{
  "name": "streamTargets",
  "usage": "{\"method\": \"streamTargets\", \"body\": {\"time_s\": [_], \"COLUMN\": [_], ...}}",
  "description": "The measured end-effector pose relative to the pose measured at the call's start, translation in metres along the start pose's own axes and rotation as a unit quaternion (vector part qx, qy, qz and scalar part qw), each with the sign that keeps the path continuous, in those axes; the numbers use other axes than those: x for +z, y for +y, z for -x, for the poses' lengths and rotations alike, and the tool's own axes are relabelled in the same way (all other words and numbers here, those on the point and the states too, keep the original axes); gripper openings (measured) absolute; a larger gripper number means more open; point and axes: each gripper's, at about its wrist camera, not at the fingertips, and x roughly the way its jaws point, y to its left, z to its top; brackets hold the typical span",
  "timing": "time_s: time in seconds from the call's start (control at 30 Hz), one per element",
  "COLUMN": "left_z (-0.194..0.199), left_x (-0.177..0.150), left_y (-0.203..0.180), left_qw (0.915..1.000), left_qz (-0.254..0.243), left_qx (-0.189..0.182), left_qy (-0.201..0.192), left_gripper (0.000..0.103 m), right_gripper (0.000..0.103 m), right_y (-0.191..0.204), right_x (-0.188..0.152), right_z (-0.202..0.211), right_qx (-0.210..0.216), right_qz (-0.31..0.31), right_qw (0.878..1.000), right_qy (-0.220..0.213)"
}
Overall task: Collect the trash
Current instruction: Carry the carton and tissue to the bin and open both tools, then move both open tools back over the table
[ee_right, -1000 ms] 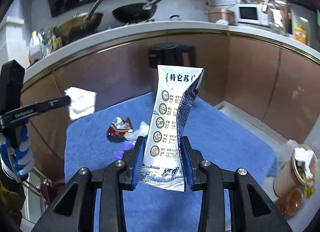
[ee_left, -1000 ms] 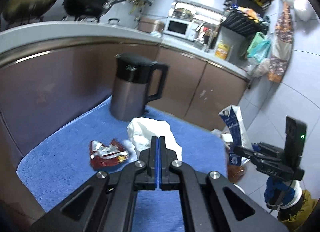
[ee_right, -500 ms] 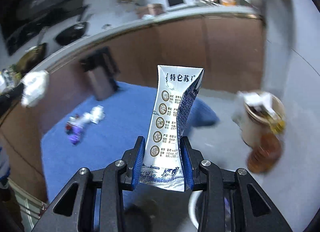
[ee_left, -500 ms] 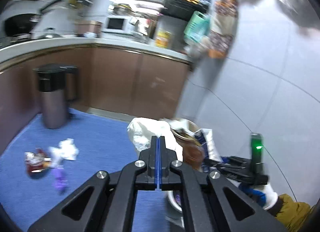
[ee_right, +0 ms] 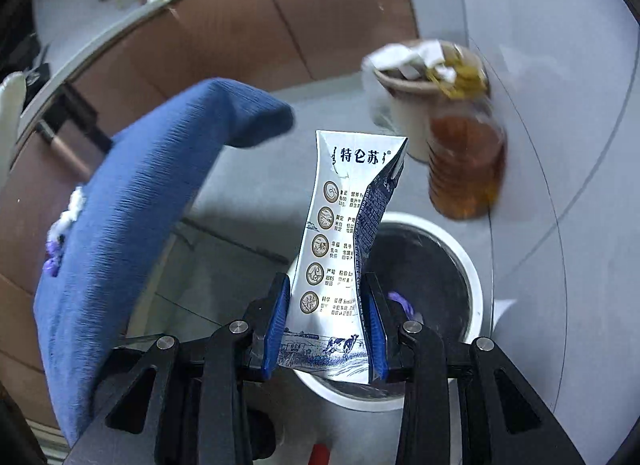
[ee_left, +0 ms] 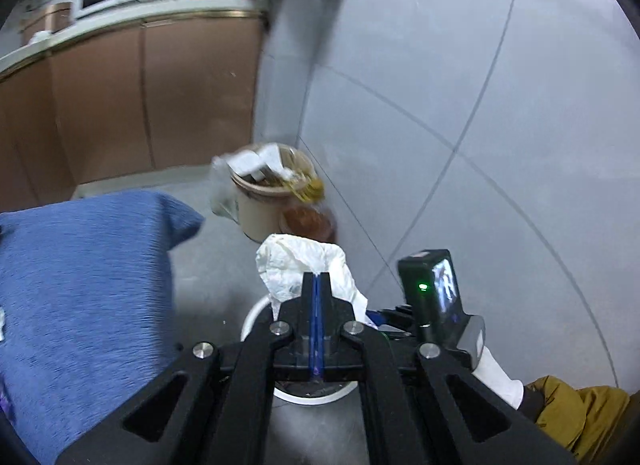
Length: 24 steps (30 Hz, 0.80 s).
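the right gripper (ee_right: 326, 325) is clamped on a flattened white and blue milk carton (ee_right: 344, 249), blue pads pressing its lower sides, its long axis running up and away along the fingers. directly beyond and below the carton is the round white-rimmed bin with a dark liner (ee_right: 472, 265), standing on the grey floor off the corner of the blue cloth-covered table (ee_right: 132, 201); the carton looks placed to drop straight in once the jaws part. something small and purple (ee_right: 400, 301) already lies in the bin. the left gripper (ee_left: 316, 285) is fully closed on a crumpled white tissue (ee_left: 304, 261), above the near rim of the same bin (ee_left: 252, 313), so both are about equally near. beyond stand a beige tub heaped with scraps (ee_right: 412, 89) and an amber plastic bottle (ee_right: 464, 161). more white and purple scraps (ee_right: 64, 225) wait on the table's far edge.
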Motion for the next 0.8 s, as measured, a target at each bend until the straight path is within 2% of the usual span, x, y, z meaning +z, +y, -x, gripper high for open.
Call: {"method": "streamTargets", "body": {"time_s": [0.13, 0.23, 0.37, 0.53, 0.57, 0.67, 0.7, 0.8], "left_z": [-0.043, -0.062, -0.072, -0.059, -0.055, -0.039, -0.034, -0.017], "left_x": [-0.001, -0.005, -0.010, -0.011, -0.011, -0.011, -0.011, -0.012], "left_y": [-0.014, -0.016, -0.016, -0.011, -0.009, -0.003, -0.001, 0.006], "left_qw": [0.9992, 0.9981, 0.9973, 0.9981, 0.9983, 0.9993, 0.9995, 0.9994], "left_qz": [-0.019, -0.013, -0.010, -0.003, 0.000, 0.008, 0.009, 0.015], "left_qx": [0.008, -0.004, -0.012, -0.006, -0.003, 0.012, 0.018, 0.029], "left_qy": [0.036, 0.060, 0.072, 0.062, 0.058, 0.034, 0.025, 0.008], "left_gripper": [0.002, 0.003, 0.003, 0.005, 0.011, 0.040, 0.043, 0.043], "right_gripper": [0.037, 0.039, 0.044, 0.051, 0.052, 0.052, 0.053, 0.053], "right_y": [-0.024, -0.034, -0.047, -0.053, -0.051, -0.045, -0.042, -0.029], "right_x": [-0.007, -0.012, -0.016, -0.013, -0.013, -0.010, -0.010, -0.006], "right_z": [-0.022, -0.032, -0.037, -0.038, -0.038, -0.034, -0.033, -0.024], "right_qx": [-0.007, -0.023, -0.034, -0.041, -0.042, -0.039, -0.038, -0.035], "right_qz": [-0.029, -0.037, -0.051, -0.060, -0.060, -0.054, -0.051, -0.039], "right_qw": [0.999, 0.999, 0.997, 0.997, 0.997, 0.997, 0.998, 0.998], "right_qy": [0.021, 0.033, 0.039, 0.037, 0.036, 0.031, 0.029, 0.018]}}
